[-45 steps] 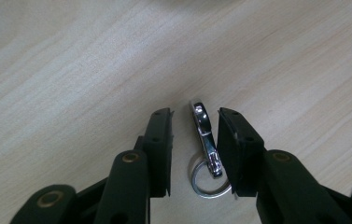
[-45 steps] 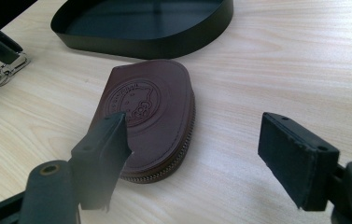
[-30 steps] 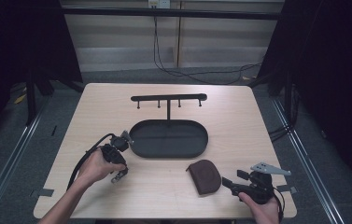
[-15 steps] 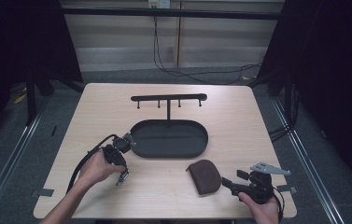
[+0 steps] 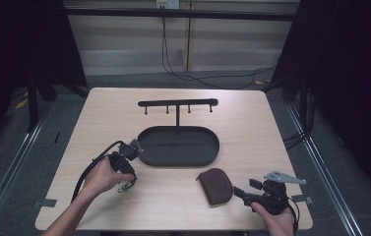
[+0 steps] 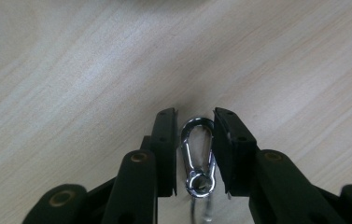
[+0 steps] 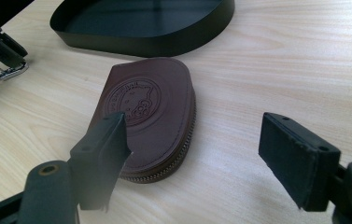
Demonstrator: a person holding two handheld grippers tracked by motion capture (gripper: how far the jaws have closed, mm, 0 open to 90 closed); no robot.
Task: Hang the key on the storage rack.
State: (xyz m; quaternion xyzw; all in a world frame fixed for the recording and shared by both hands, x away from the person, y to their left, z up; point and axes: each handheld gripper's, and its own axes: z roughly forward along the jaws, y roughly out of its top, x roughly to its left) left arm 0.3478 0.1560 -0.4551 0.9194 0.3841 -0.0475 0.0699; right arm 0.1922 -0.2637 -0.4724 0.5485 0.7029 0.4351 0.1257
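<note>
Carabiner clip and coin pouch on the table

Left hand-held gripper [image 6: 193, 154] has just been opening, its jaws flanking the carabiner clip [image 6: 198, 156] without pressing; right hand-held gripper [image 7: 201, 161] gapes released near the brown leather pouch [image 7: 148, 114], beside the black tray [image 5: 179, 146].

Tray [image 5: 179, 160] with its hook stand [image 5: 178, 103] blocks the table [image 5: 252, 118] centre. Bare wood along the left, right and far edges, free to pass. Near edge: pouch [image 5: 215, 185] sits just left of the right gripper [image 5: 239, 192]; snap hook [image 6: 198, 156] lies at the left gripper [image 5: 125, 185], front-left of the tray.
</note>
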